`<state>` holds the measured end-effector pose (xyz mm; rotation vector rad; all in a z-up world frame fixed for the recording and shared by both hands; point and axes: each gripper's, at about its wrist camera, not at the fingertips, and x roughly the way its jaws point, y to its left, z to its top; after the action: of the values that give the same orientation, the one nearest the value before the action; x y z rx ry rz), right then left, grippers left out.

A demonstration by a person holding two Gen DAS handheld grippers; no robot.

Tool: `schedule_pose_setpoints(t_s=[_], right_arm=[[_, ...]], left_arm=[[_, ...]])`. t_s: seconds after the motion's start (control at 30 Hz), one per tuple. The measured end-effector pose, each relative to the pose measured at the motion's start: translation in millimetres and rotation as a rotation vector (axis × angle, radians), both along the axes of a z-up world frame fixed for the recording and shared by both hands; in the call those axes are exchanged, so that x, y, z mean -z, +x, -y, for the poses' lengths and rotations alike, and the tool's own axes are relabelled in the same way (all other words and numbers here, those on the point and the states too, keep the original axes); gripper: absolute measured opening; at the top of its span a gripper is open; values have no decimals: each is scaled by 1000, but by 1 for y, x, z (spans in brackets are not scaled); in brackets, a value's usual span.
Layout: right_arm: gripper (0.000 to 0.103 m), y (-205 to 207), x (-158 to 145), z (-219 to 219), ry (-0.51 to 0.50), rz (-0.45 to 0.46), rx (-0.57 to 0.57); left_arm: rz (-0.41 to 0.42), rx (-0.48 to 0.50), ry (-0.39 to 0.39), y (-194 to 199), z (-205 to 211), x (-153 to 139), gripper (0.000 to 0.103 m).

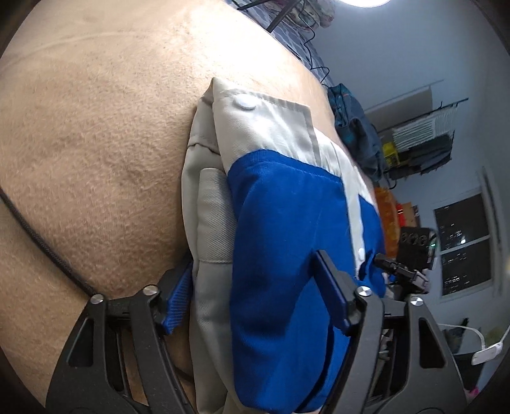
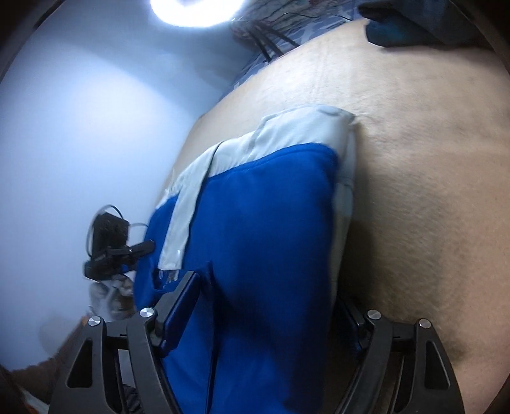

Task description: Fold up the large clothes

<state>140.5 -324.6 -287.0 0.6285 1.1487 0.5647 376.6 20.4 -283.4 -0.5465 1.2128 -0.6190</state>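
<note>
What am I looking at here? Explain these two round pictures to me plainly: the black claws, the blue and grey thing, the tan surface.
No robot is here: a person holds a two-finger claw in each hand, and each claw has a wide-angle camera looking forward along its fingers, hence the round, bent pictures. One picture comes from the left claw, the other from the right claw. Both claws straddle the same folded blue and grey jacket, one finger on each side of the bundle, apparently gripping it. The jacket, with a white snap button, sits over a tan blanket. In the left picture, the other claw shows at the bundle's far edge. Behind are a wall, shelves and a ceiling lamp.
</note>
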Motion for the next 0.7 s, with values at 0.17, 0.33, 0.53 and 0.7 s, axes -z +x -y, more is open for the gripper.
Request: schedule_pose_setpoints(t_s=[0.17, 0.33, 0.53, 0.7], right_arm=[[55, -4, -9, -7, -93, 13, -3], [34, -5, -29, -19, -180, 55, -5], [27, -4, -56, -44, -355, 102, -26], [24, -5, -76, -61, -457, 139, -50]], left_arm=[[67, 8, 94, -8, 14, -8, 57], [117, 1, 124, -14, 23, -19, 45], [169, 9, 157, -26, 29, -38, 35], [226, 28, 177, -37, 40, -61, 32]])
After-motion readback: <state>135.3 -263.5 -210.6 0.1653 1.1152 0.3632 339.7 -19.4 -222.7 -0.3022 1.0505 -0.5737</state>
